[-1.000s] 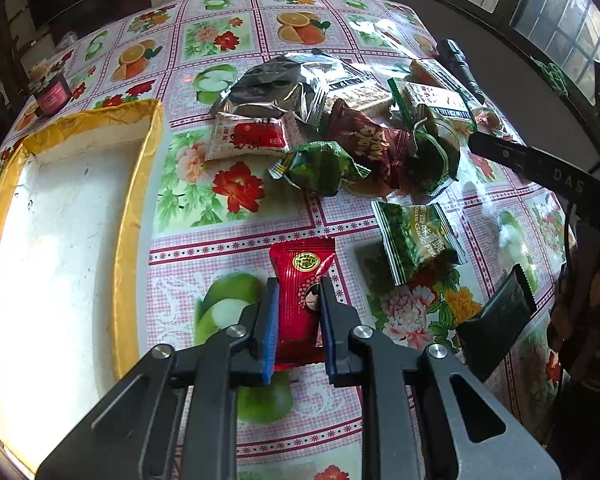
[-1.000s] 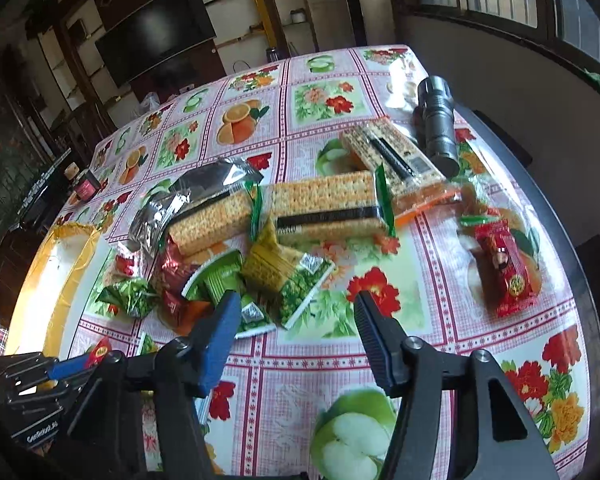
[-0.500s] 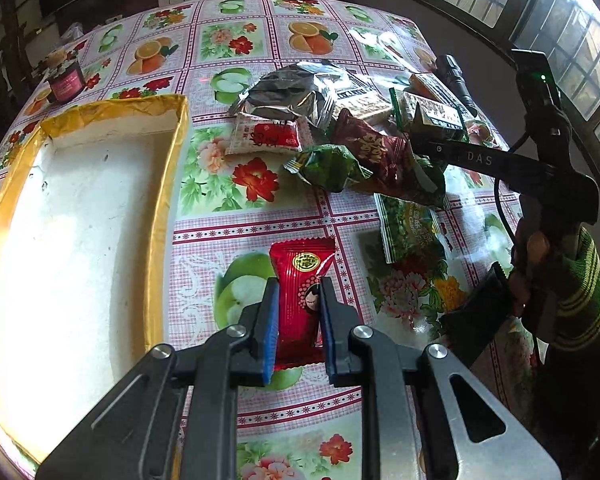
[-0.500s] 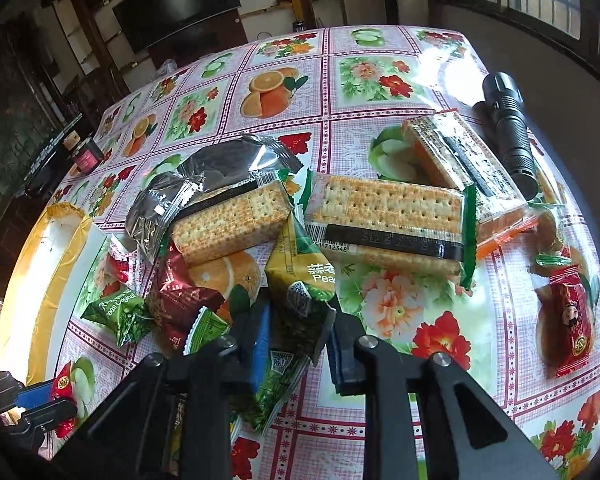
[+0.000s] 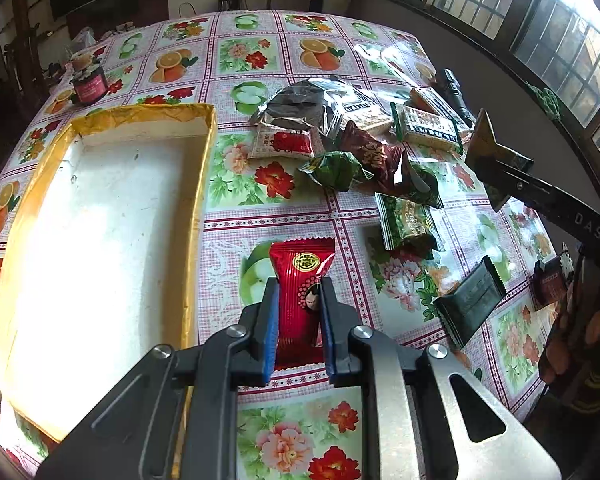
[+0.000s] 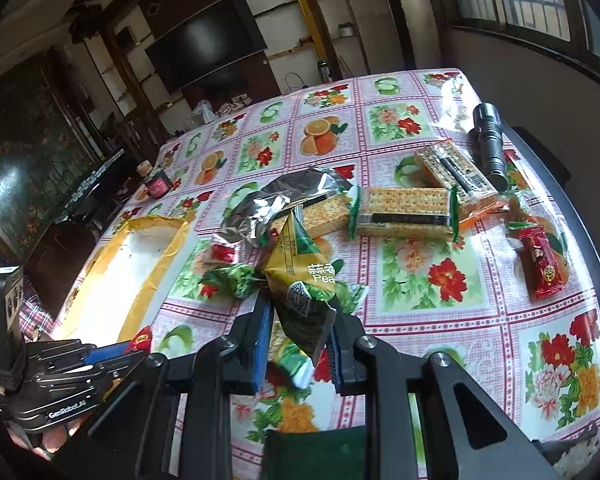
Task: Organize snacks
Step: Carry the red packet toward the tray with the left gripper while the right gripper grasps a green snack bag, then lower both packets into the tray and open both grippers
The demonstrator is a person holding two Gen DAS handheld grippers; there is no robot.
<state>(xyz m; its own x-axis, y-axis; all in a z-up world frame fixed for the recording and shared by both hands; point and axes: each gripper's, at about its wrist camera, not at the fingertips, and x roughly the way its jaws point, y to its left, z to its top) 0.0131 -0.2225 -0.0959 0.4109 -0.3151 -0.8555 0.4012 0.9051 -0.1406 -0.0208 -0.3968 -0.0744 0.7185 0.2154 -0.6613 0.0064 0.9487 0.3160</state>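
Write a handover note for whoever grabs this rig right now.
Left tool: shut on a red snack packet, beside the yellow-rimmed tray.
Right tool: shut on a green pea snack packet, lifted off the table.
Tray holds nothing yet.
Left on the floral tablecloth: cracker packs, silver bag, several small packets, another red packet. Flashlight is not a snack.
Next, probably: drop both packets in the tray.

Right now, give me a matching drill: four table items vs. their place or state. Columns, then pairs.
Items:
1. red snack packet
2. green pea packet
3. flashlight
4. yellow-rimmed box

States:
A. lying by the table edge
B. clamped in the left gripper
C. nothing inside
D. clamped in the right gripper

Pairs: 1-B, 2-D, 3-A, 4-C
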